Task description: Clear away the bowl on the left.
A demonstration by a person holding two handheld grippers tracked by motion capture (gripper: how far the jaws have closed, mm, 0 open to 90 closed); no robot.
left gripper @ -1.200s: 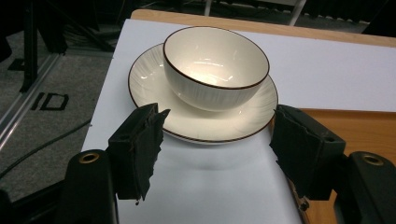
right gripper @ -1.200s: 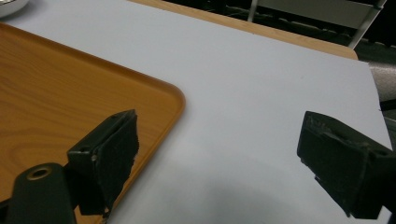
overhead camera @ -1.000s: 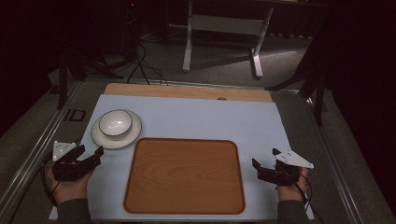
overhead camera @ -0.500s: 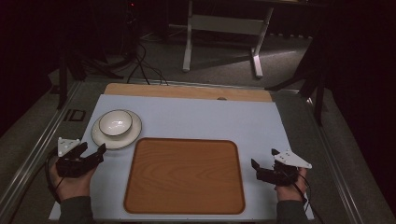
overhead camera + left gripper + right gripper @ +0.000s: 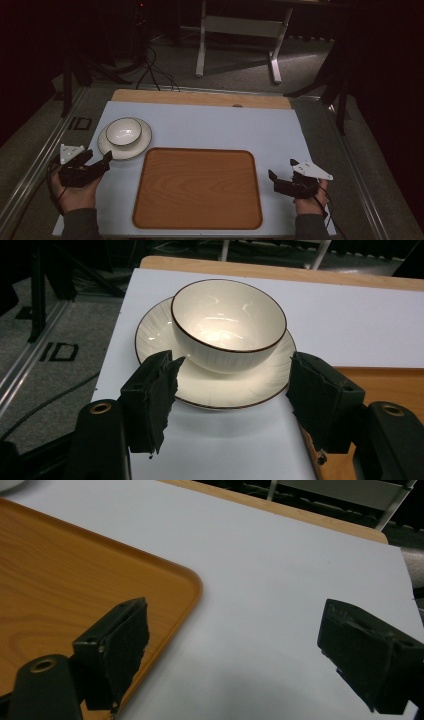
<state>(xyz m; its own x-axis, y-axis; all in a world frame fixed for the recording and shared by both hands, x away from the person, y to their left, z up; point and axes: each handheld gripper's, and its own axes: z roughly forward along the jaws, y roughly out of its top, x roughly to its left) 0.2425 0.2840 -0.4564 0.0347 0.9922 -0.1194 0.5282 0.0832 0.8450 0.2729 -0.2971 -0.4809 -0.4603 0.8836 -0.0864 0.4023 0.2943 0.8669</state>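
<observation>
The right gripper (image 5: 232,655) has its jaws spread wide above the white table surface (image 5: 280,580). The left jaw overlaps the rounded corner of the wooden tray (image 5: 60,575).

bowl (image 5: 123,131) in saucer (image 5: 111,148) | saucer left-behind tray (image 5: 198,187) | tray mid-table (image 5: 210,125)

A pale blue table (image 5: 210,125) carries a saucer (image 5: 111,148) at left; a wooden tray (image 5: 197,187) lies centred.
</observation>
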